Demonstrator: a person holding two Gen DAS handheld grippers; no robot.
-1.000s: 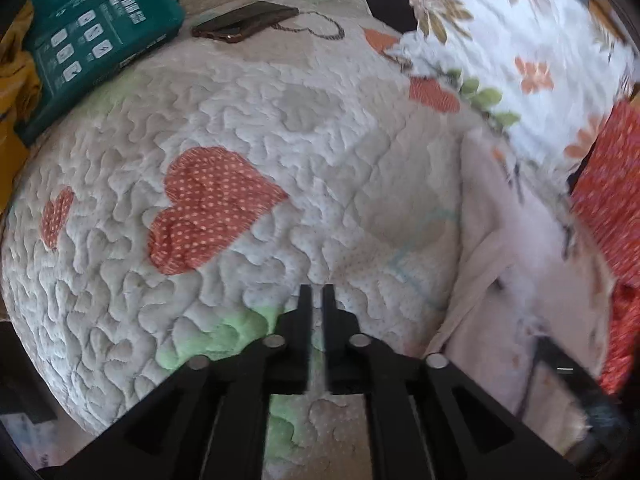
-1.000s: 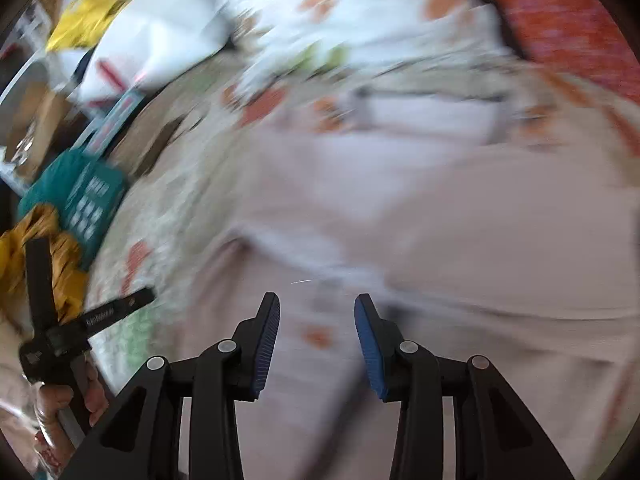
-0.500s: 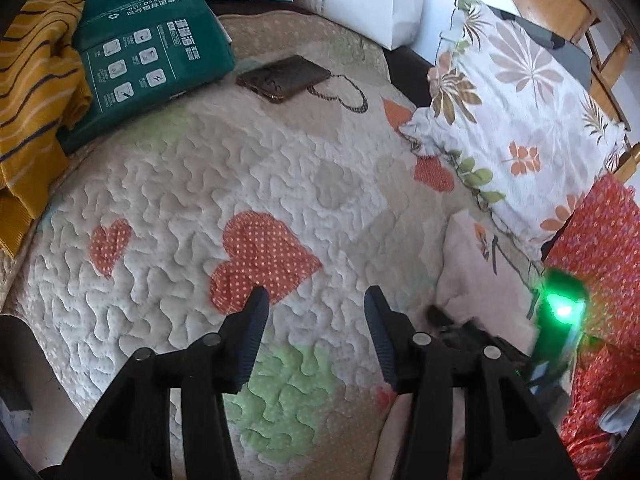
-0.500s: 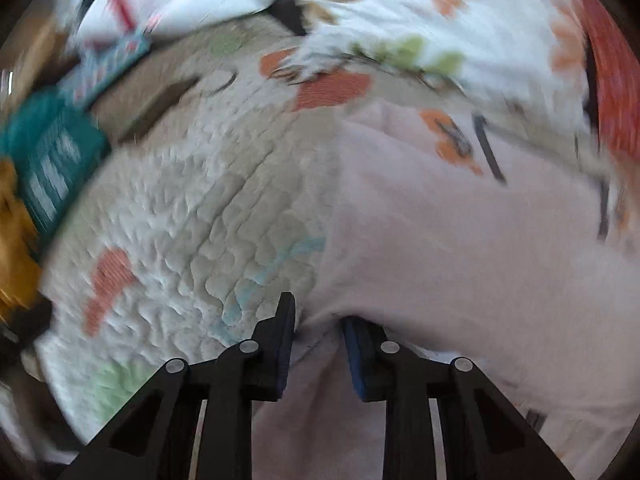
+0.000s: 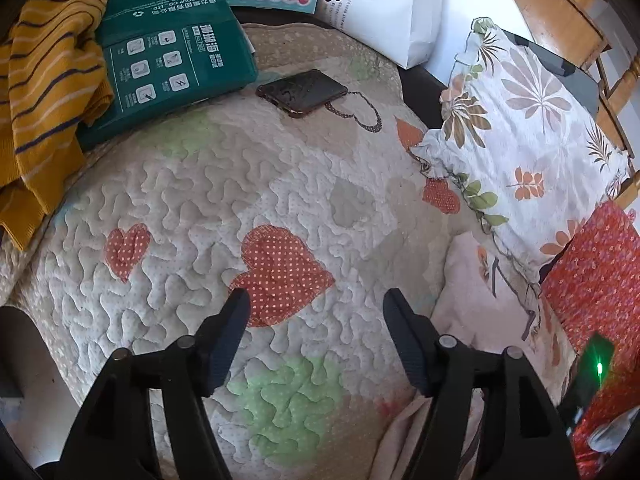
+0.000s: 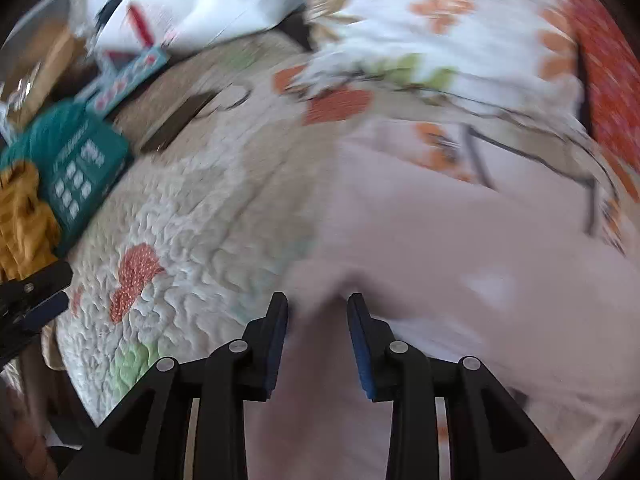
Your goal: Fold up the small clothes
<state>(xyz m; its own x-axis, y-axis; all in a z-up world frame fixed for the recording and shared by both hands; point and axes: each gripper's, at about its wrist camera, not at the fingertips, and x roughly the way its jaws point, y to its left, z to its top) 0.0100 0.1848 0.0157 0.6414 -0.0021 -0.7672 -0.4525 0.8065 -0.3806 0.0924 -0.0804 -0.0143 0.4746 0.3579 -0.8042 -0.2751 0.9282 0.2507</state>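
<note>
A pale pink small garment [image 6: 440,248] with orange and dark print lies on the quilted bedspread [image 5: 224,184]. In the left wrist view it shows at the right [image 5: 476,292]. My left gripper [image 5: 316,308] is wide open and empty above the quilt, left of the garment. My right gripper [image 6: 318,310] is partly open with a fold of the garment's left edge between its blue pads; the view is blurred and the pads do not pinch it. The left gripper shows at the left edge of the right wrist view [image 6: 36,292].
A phone [image 5: 302,92] with a chain, a green package [image 5: 168,64], a mustard striped garment [image 5: 44,92] and a white bag [image 5: 384,4] lie at the far side. A floral pillow [image 5: 528,128] and red cloth [image 5: 600,280] lie right.
My left gripper went from shut to wide open and lifted back from the quilt. My right gripper narrowed at the garment's edge, then widened again while moving.
</note>
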